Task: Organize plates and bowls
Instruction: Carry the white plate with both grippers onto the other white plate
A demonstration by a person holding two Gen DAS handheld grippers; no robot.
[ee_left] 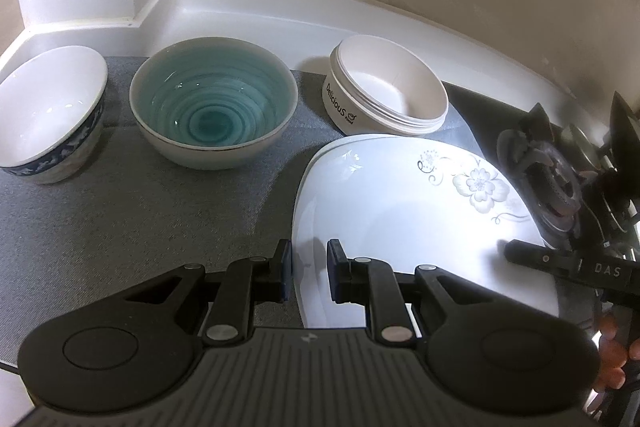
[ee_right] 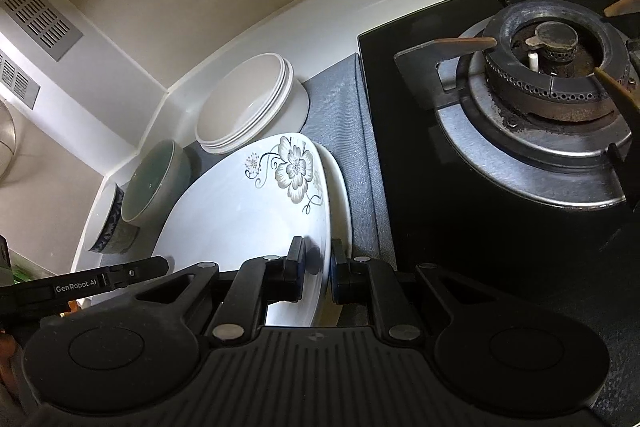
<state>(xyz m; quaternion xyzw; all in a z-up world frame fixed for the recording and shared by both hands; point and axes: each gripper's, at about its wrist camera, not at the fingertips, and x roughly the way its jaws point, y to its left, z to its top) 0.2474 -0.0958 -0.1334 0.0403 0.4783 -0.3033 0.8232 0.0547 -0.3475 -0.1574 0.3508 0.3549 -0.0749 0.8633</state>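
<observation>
The flowered plate (ee_left: 400,195) lies near the bench's stove-side edge, both its rims pinched by left gripper (ee_left: 309,269) and right gripper (ee_right: 316,267).

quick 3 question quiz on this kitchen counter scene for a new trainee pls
1. True or false: both tongs, left and right, grip the edge of the flowered plate.
2. Which bowl stands between the other two? A) blue-patterned bowl B) teal bowl C) paper bowl stack
3. What lies directly under the flowered plate, by the right wrist view?

Key: 1 true; 2 B; 3 another white plate, on the grey mat.
</observation>
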